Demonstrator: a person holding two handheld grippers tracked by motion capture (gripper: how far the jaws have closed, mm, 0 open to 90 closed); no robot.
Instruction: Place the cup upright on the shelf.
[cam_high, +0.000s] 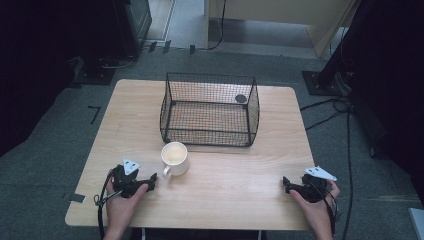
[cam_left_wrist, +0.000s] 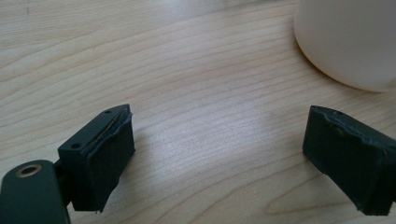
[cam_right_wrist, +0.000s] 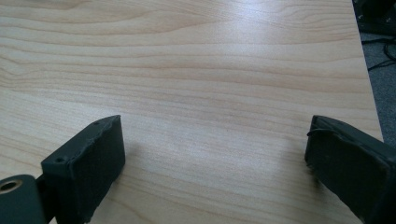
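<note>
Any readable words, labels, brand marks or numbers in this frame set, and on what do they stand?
None can be read.
Mug: plain cream, no print on the side that shows.
Wire basket: a small dark round tag hangs on its far wall; too small to tell whether it bears text.
Left gripper and right gripper: no lettering on the grey plates or black fingers.
Table: bare wood grain.
</note>
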